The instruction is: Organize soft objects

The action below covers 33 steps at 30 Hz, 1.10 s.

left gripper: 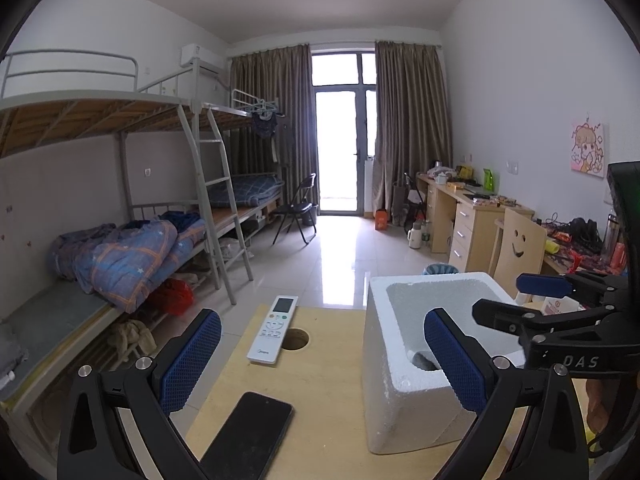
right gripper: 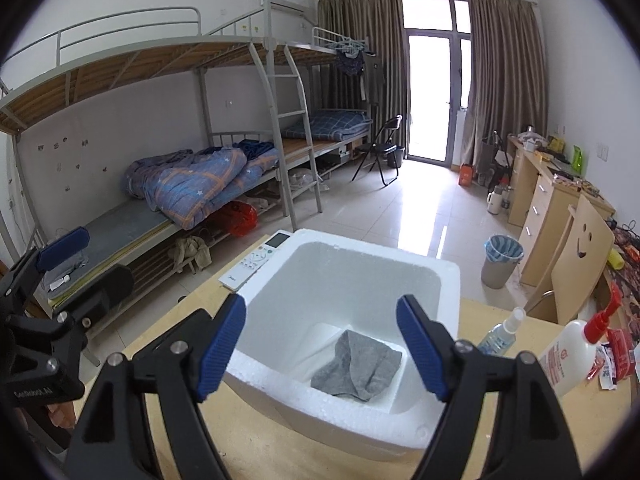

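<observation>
**Grey cloth lies in the foam box, both claws empty**

From the left wrist view only a dark sliver of the grey cloth (right gripper: pixel 357 368) shows past the box wall, and the phone (left gripper: pixel 248 436) is partly cut off by the left claw (left gripper: pixel 320 360). The right claw (right gripper: pixel 320 344) hides the box's near rim.

The counter (left gripper: pixel 320 400) is pale wood with a round hole just beyond the left claw. Around it is a dorm room with metal bunk beds (right gripper: pixel 180 120), a tiled floor and curtains.

The foam box (right gripper: pixel 360 264) is white, grainy and square, directly under the right claw; the cloth lies crumpled on its floor, between and below the right claw's fingers. Both claws are spread wide, holding nothing. A white remote (left gripper: pixel 274 330) lies ahead of the left claw.
</observation>
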Motion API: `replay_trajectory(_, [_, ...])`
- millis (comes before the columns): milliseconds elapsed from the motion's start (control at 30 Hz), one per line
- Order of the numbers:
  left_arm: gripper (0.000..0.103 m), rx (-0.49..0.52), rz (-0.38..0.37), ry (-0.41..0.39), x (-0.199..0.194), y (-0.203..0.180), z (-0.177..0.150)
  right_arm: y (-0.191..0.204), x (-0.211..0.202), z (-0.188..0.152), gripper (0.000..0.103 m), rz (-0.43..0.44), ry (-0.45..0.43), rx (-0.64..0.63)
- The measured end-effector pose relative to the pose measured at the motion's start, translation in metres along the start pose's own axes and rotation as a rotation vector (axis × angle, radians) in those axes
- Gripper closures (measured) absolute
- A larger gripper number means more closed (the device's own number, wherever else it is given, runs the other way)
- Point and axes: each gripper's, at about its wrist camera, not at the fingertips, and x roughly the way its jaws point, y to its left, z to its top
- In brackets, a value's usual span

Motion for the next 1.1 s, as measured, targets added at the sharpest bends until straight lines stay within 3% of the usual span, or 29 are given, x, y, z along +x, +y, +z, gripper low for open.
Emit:
replay_trajectory(600, [0.001,0.003,-0.028,-0.033,-0.035,-0.011,-0.004,0.005,-0.062,-0.014,0.018,-0.032,-0.117,0.009])
replay_trajectory(700, [0.001,-0.010,-0.070,-0.037,-0.045,-0.013,-0.006,0.005,-0.078,-0.020,0.018,-0.035,-0.150,0.020])
replay_trajectory(900, [0.001,-0.013,-0.089,-0.068,-0.069,-0.020,-0.011,0.006,-0.108,-0.034,0.001,-0.049,-0.247,0.033])
replay_trajectory(1100, [0.001,-0.035,-0.111,-0.096,-0.088,-0.024,-0.022,0.006,-0.128,-0.050,0.001,-0.062,-0.272,0.030])
